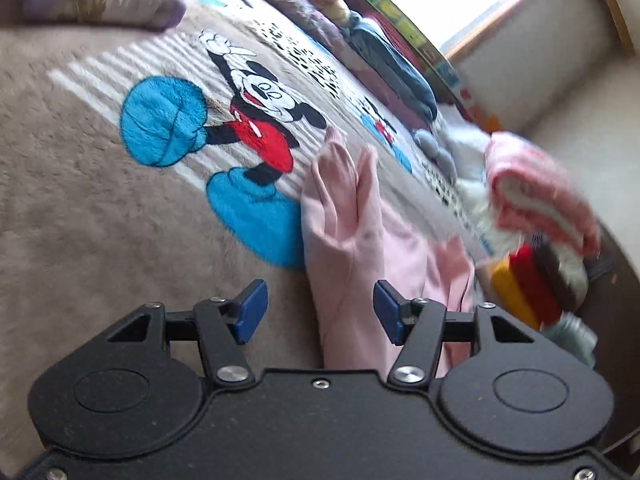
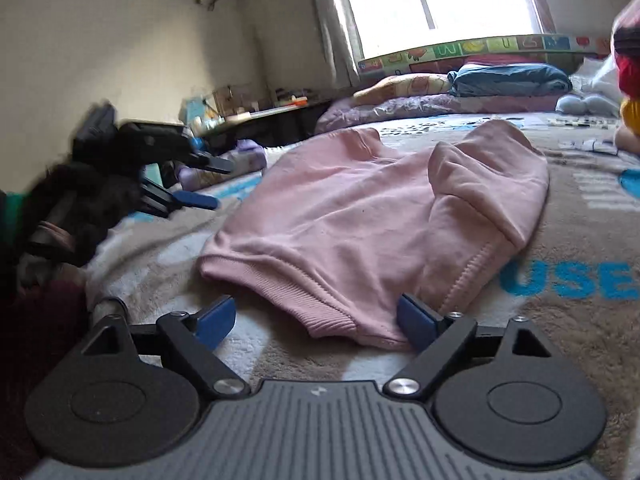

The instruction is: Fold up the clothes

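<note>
Pink fleece, soft and limp, lies spread on the plush blanket (image 2: 560, 344) right ahead of the right gripper (image 2: 316, 320): a sweatshirt (image 2: 340, 220) with its ribbed hem (image 2: 304, 304) nearest, reaching in between the wide-open jaws, which close on nothing, though the blue pad on the right stands just against the hem's corner. I judge the cloth light, floppy and not at all slippery on that pile, so it should drape and sag wherever it is lifted; the thicker ribbed hem or a sleeve cuff looks the firmest place to pinch. One sleeve (image 2: 480, 200) lies laid over the body beyond the right-hand jaw, so the garment looks partly folded, though whether a fold is under way or being undone I cannot tell. The left gripper (image 1: 320, 312) hangs above the sweatshirt's edge, jaws likewise spread wide and empty, pink cloth passing beneath the gap and off past the right-hand pad. Farther ahead of those jaws are the cartoon mouse print (image 1: 260, 120) and a blurred pile of other clothes (image 1: 536, 208).
</note>
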Available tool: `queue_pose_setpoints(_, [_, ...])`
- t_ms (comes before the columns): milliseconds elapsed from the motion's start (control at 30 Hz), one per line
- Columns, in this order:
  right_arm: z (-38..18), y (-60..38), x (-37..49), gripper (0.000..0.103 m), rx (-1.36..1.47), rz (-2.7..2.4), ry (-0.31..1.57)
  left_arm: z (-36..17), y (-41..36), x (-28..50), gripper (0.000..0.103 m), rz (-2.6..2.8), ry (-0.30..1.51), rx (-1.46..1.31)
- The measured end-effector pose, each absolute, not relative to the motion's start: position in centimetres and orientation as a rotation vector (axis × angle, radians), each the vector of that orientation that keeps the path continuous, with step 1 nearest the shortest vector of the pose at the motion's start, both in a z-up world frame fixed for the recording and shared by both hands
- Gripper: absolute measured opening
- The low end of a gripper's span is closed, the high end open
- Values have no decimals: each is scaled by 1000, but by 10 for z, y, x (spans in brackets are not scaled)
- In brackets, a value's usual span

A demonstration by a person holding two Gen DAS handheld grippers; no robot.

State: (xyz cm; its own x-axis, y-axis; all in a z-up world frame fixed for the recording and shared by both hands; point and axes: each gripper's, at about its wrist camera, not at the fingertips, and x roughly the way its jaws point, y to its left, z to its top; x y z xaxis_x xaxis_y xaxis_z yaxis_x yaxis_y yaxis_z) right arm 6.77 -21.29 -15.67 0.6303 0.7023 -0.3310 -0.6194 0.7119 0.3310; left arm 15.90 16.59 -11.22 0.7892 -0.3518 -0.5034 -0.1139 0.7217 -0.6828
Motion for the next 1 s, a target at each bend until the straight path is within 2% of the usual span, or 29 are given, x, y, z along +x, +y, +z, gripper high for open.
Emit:
queue_pose_setpoints(200, [-160, -223, 72, 88, 277, 801, 453, -117, 148, 196, 58, -143, 662, -779])
queue_pose_setpoints(233, [-161, -225, 71, 88, 286, 804, 451, -111, 139, 198, 50, -140, 649, -718])
queue_pose_setpoints(267, [-161, -226, 71, 88, 295, 808, 450, -105, 130, 200, 47, -138, 635, -658])
queue_pose_setpoints(433, [-163, -231, 70, 88, 329, 822, 445, -88, 56, 204, 36, -176, 611, -257])
queue_pose_setpoints(700, [-163, -231, 71, 90, 337, 834, 446, -104, -53, 206, 37, -295, 655, 316])
queue_pose_setpoints(767, [-163, -230, 72, 90, 339, 836, 448, -103, -52, 203, 43, -337, 670, 329])
queue_pose_setpoints(1000, [-163, -230, 72, 92, 348, 843, 447, -69, -18, 200, 43, -390, 660, 170])
